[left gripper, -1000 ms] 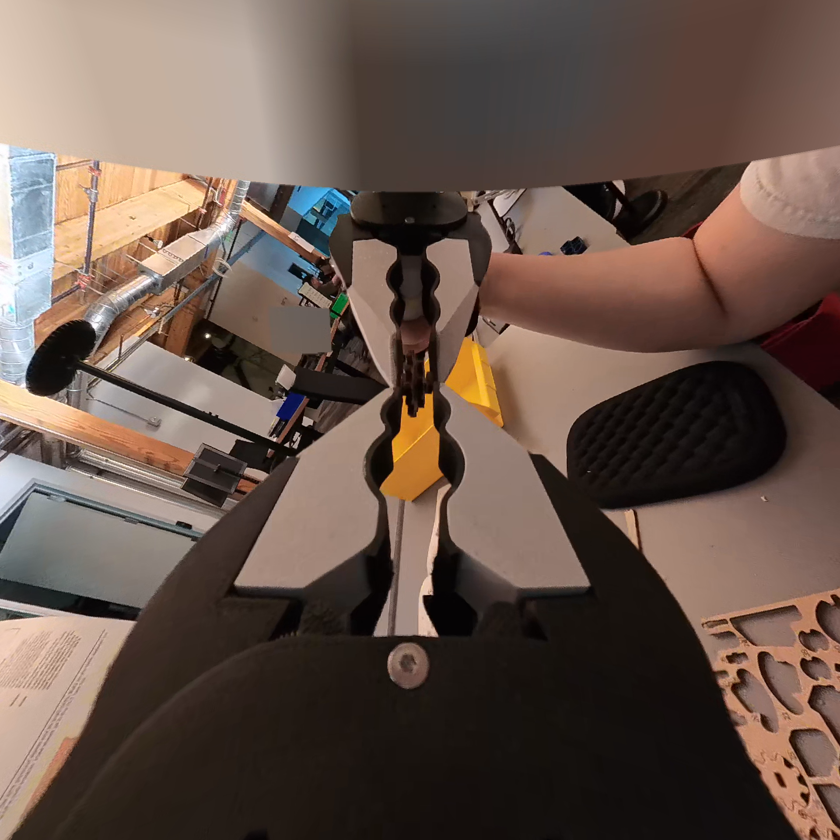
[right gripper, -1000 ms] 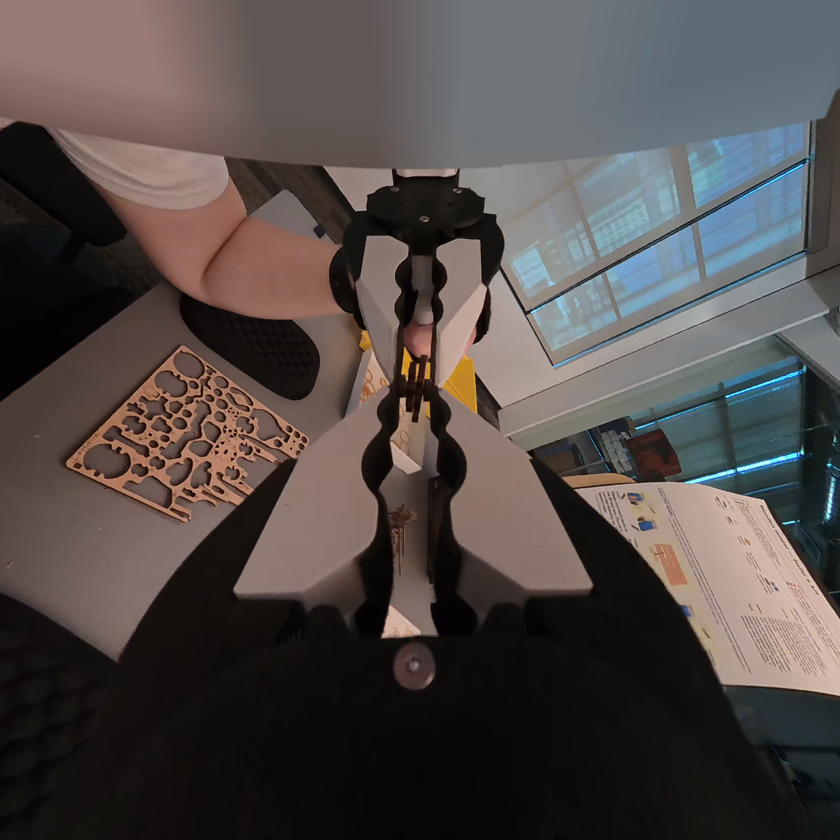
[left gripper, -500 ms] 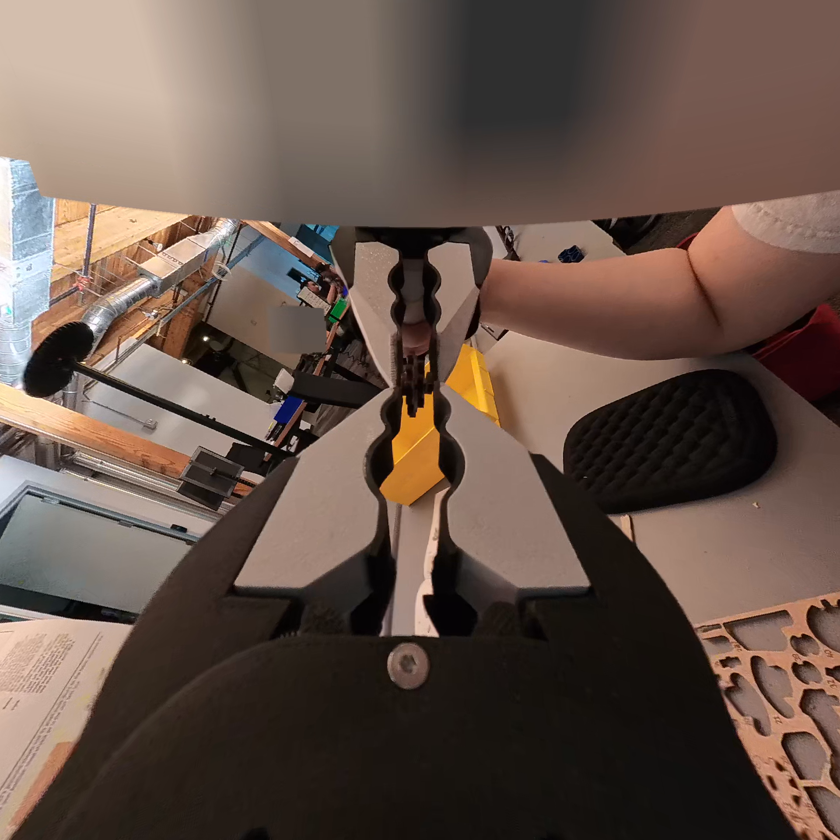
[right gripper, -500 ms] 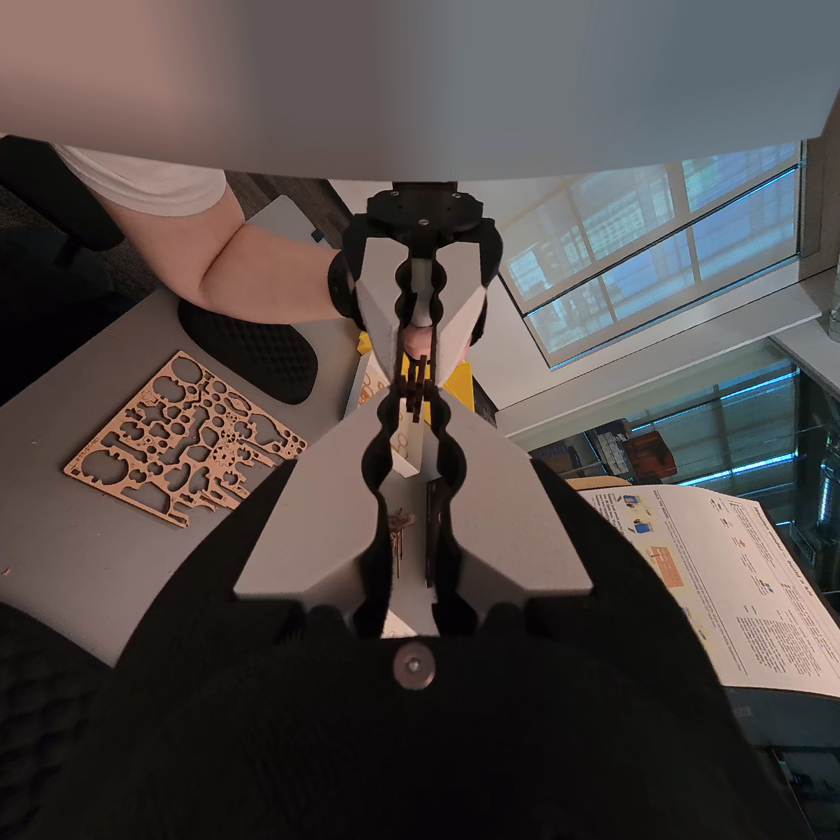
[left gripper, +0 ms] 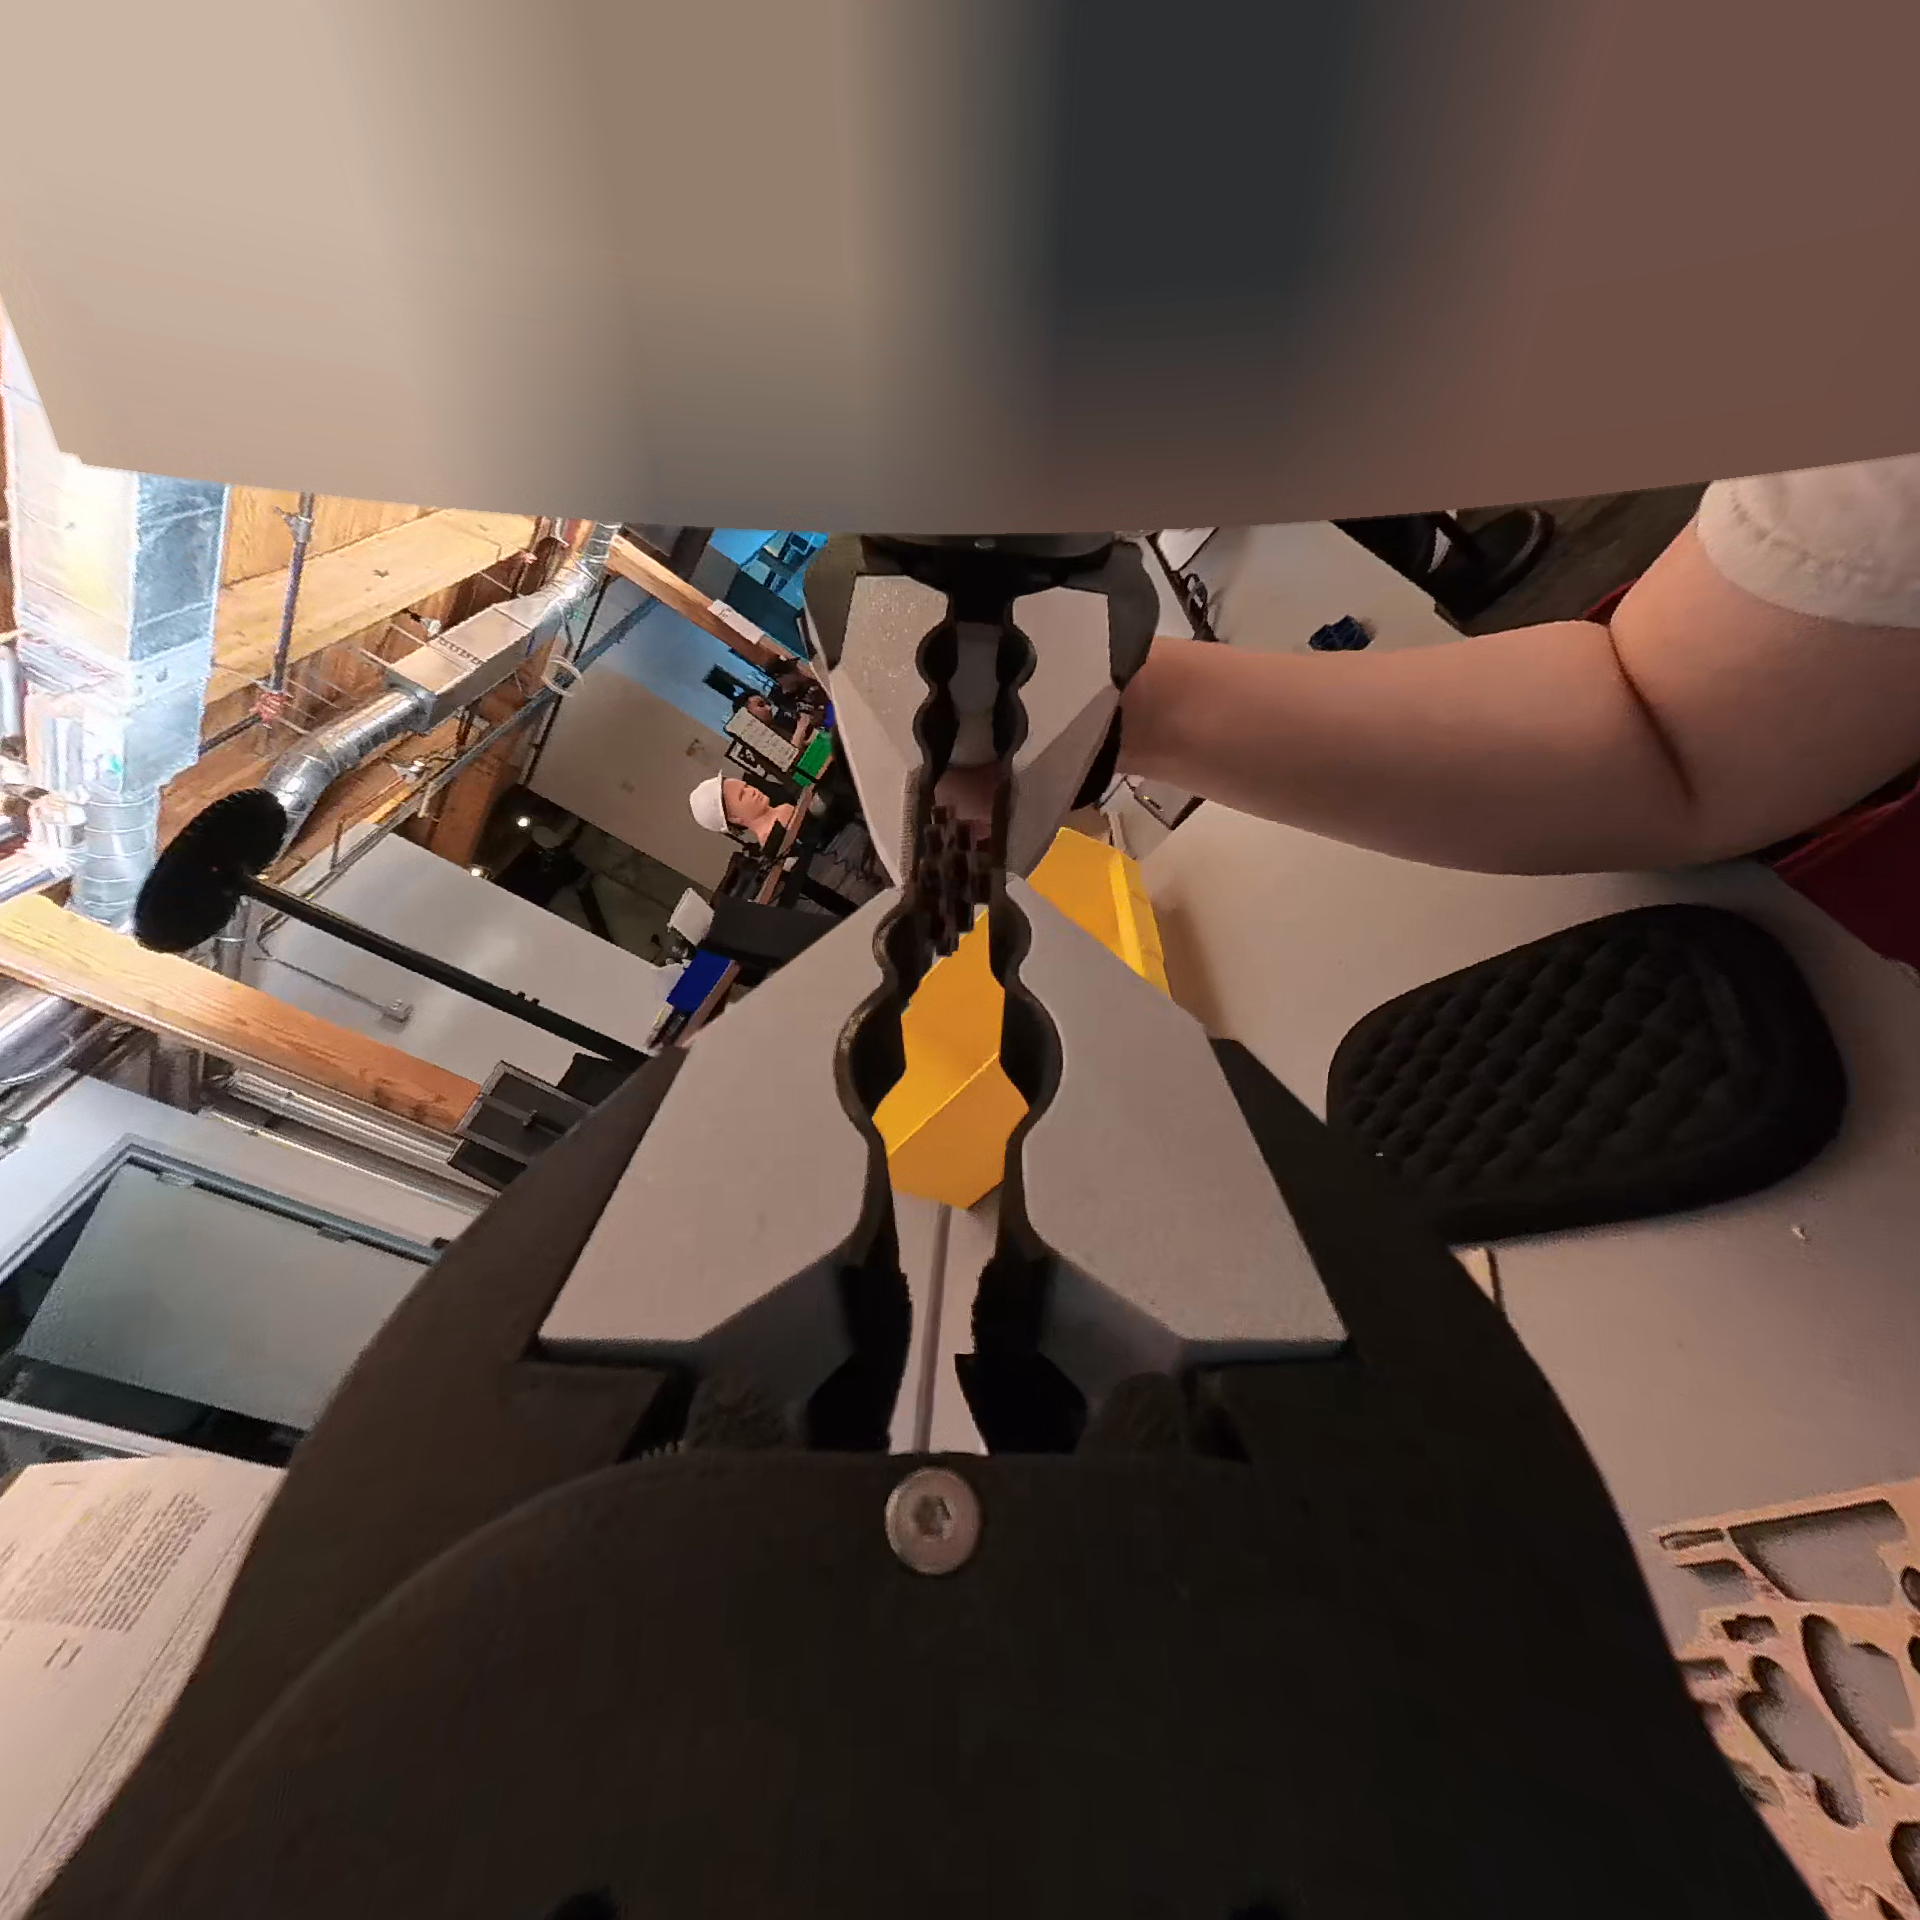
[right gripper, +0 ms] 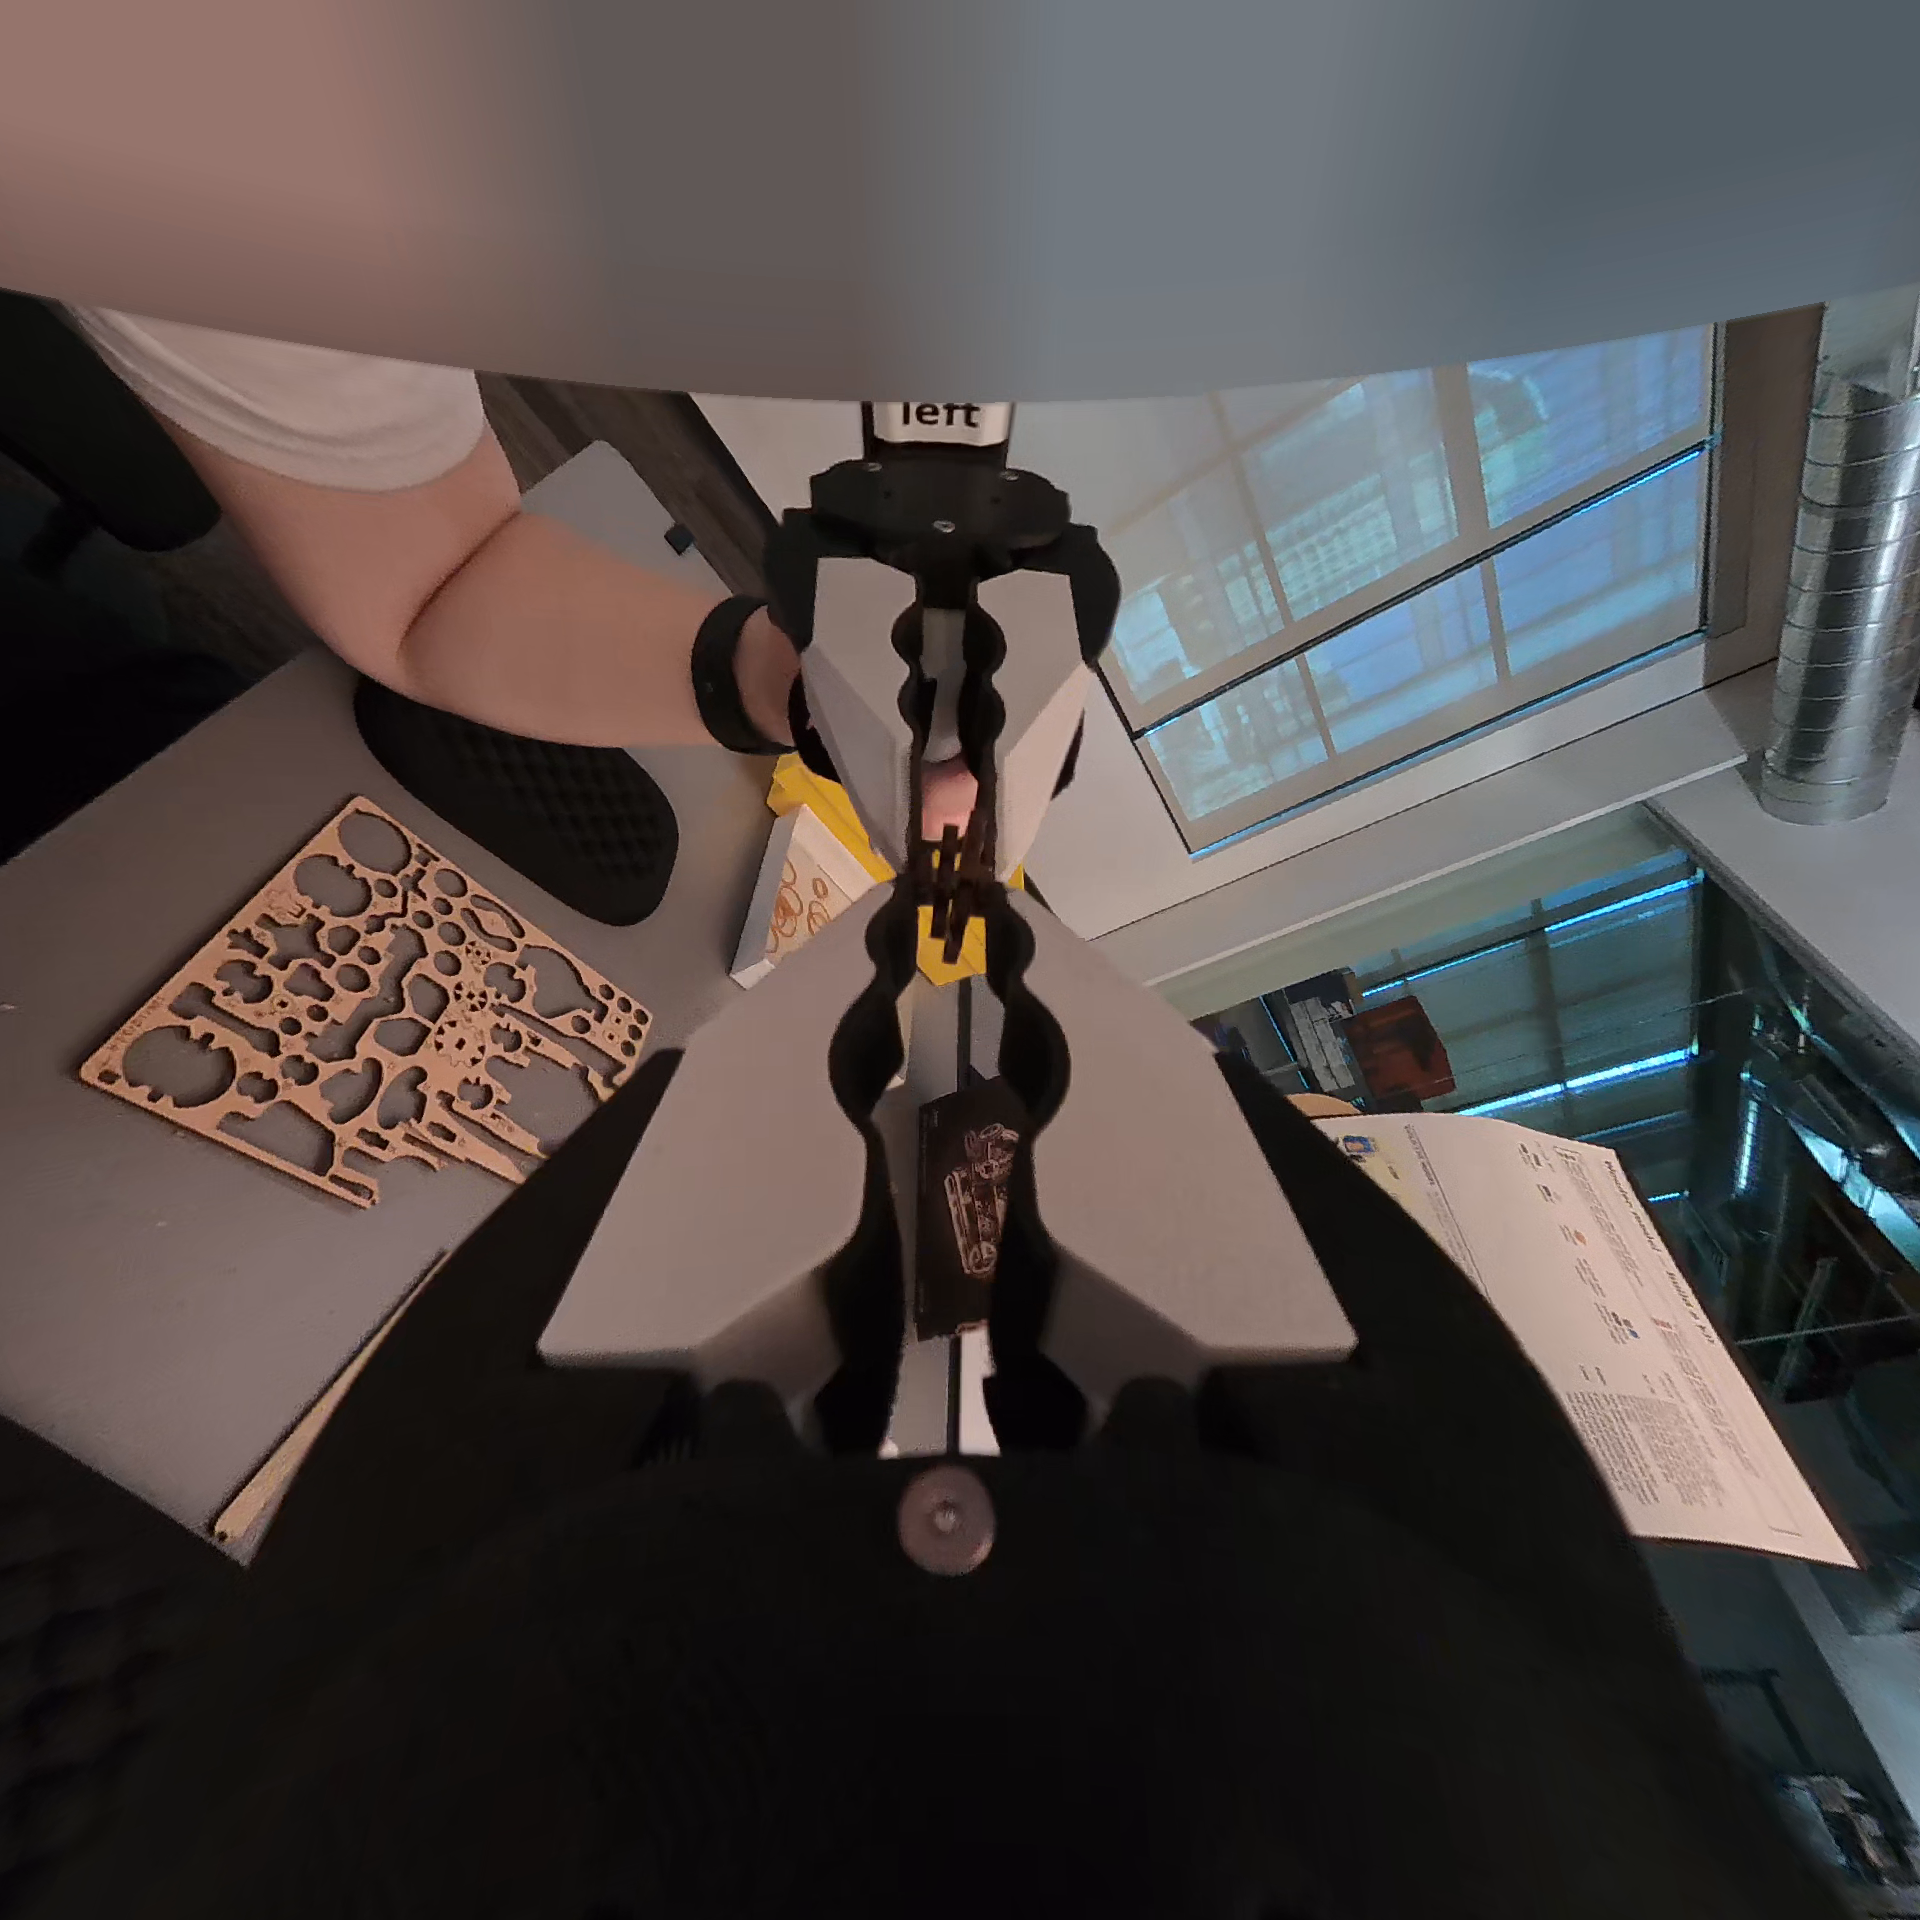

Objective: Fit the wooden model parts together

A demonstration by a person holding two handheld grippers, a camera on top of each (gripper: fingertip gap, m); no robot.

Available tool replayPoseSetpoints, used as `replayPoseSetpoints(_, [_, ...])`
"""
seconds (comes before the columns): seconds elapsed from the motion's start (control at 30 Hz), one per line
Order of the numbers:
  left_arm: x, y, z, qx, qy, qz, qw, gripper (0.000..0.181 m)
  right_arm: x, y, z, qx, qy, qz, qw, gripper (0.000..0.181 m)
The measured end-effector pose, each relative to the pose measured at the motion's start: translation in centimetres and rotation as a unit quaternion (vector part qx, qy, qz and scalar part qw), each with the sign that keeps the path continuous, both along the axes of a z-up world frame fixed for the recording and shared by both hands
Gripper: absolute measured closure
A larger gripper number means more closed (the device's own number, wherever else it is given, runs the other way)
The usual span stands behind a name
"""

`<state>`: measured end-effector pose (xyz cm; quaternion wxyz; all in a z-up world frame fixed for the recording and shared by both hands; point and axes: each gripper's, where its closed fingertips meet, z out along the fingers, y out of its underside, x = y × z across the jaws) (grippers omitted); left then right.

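Note:
Small dark wooden model parts point(left gripper: 943, 871) are held in the air between my two grippers, which meet tip to tip. In the left wrist view my left gripper point(left gripper: 953, 902) is shut on the near end of the parts, and my right gripper point(left gripper: 956, 826) is shut on them from the far side. The right wrist view shows the same parts point(right gripper: 956, 883) between my right gripper point(right gripper: 951, 912) and my left gripper point(right gripper: 953, 840). How the parts join is hidden by the fingers.
On the grey table lie a punched-out wooden part sheet point(right gripper: 364, 1008), a black padded rest point(right gripper: 520, 800), a yellow bin point(left gripper: 966, 1101), a white box point(right gripper: 805, 904), a black card point(right gripper: 971, 1205) and a printed instruction sheet point(right gripper: 1610, 1340). A person's forearm point(left gripper: 1403, 748) reaches across the table. Left and right tips are no more than a few centimetres apart.
Both grippers stay shut tip to tip on the parts. The pair has shifted a little over the table; the black card now shows between the right gripper's fingers.

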<state>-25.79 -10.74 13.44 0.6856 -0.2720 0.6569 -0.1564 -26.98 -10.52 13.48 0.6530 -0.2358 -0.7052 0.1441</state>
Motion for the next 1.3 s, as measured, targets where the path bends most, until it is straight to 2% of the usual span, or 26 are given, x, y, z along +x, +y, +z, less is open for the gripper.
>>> replayPoseSetpoints(0.47, [-0.1,-1.3,-0.7,-0.060,0.039,-0.057,0.996,0.171,-0.1,-1.3,-0.6,0.052,-0.022,-0.001,0.998,0.170])
replayPoseSetpoints(0.57, [-0.1,-0.7,-0.4,-0.034,0.024,-0.032,0.999,0.170,-0.1,-0.6,-0.3,0.025,-0.014,-0.008,1.000,0.169])
replayPoseSetpoints(0.63, [-0.4,0.4,-0.7,-0.030,0.032,0.005,0.999,0.169,-0.4,0.6,-0.5,0.026,-0.020,-0.038,0.999,0.168])
replayPoseSetpoints(0.73, [-0.8,0.4,0.0,0.011,0.003,0.025,1.000,0.171,-0.5,0.7,-0.1,0.028,-0.006,-0.041,0.999,0.168])
replayPoseSetpoints(0.8, [-0.9,0.0,0.6,0.033,-0.015,0.031,0.999,0.177,-0.2,0.7,0.0,0.030,-0.005,-0.047,0.998,0.167])
replayPoseSetpoints(0.93, [-0.6,0.1,0.2,0.033,-0.002,0.043,0.999,0.159,0.0,1.0,0.1,0.035,-0.008,-0.069,0.997,0.167])
replayPoseSetpoints(1.1, [-0.5,0.3,0.2,0.065,-0.009,0.058,0.996,0.174,-0.3,0.9,-0.2,0.033,-0.015,-0.064,0.997,0.167])
replayPoseSetpoints(1.23, [-0.4,0.2,-0.2,0.063,0.001,0.053,0.997,0.163,-0.5,0.9,-0.3,0.024,-0.015,-0.057,0.998,0.167])
replayPoseSetpoints(1.3, [-0.4,0.3,-0.2,0.069,0.003,0.057,0.996,0.167,-0.5,1.0,-0.3,0.026,-0.017,-0.061,0.998,0.168])
